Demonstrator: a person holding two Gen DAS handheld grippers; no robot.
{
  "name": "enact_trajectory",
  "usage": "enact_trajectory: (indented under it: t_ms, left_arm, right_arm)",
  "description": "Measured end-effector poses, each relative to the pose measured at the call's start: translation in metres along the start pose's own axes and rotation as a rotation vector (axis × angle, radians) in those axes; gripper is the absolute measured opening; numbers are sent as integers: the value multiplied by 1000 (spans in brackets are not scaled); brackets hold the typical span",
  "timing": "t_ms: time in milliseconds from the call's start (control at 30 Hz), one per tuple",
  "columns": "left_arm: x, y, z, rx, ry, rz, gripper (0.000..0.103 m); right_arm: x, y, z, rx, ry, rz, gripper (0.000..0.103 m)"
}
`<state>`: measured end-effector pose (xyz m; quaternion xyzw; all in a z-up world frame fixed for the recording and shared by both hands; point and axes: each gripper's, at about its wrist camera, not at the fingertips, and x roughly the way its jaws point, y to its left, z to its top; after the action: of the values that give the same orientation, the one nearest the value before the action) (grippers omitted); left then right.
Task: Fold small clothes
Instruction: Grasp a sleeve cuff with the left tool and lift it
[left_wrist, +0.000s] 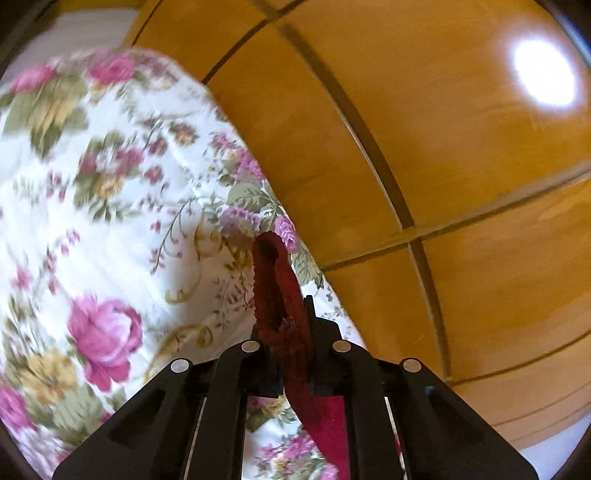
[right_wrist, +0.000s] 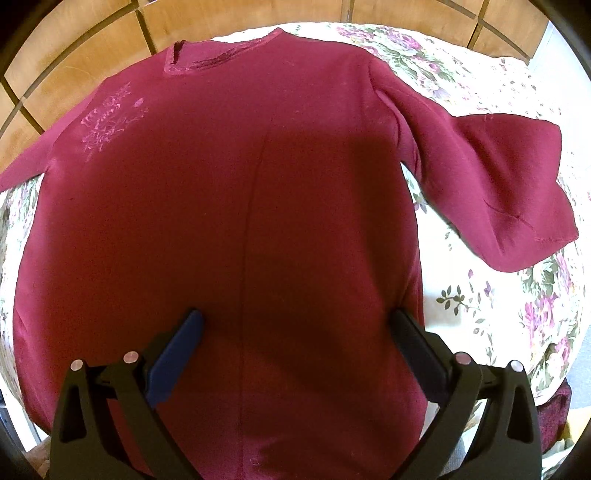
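A dark red long-sleeved top (right_wrist: 240, 206) lies spread flat on a floral cloth (right_wrist: 480, 280), neckline (right_wrist: 218, 55) at the far side, one sleeve (right_wrist: 509, 192) out to the right. My right gripper (right_wrist: 295, 325) is open just above the top's lower body, blue-padded fingers (right_wrist: 177, 350) wide apart. In the left wrist view my left gripper (left_wrist: 286, 332) is shut on a folded edge of the red top (left_wrist: 277, 288), which sticks up between the jaws above the floral cloth (left_wrist: 110, 221).
The floral cloth covers a raised surface whose edge drops to a tan tiled floor (left_wrist: 443, 184) with dark grout lines; a bright light reflection (left_wrist: 543, 74) shows on it. The floor also shows at the far side in the right wrist view (right_wrist: 74, 66).
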<state>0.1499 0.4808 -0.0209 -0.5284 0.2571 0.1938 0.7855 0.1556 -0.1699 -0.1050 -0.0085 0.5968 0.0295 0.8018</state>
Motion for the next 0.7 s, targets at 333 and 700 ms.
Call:
enact_trajectory:
  t_ms: [333,700]
  left_arm:
    - [-8,-80,-35,110,40,-194,7]
    - [-7,-209,-169,486,143,-316,7]
  right_arm:
    - [0,-1,-2,0,-2,-2,101]
    - [-3,-4,-4,21,4,-7,101]
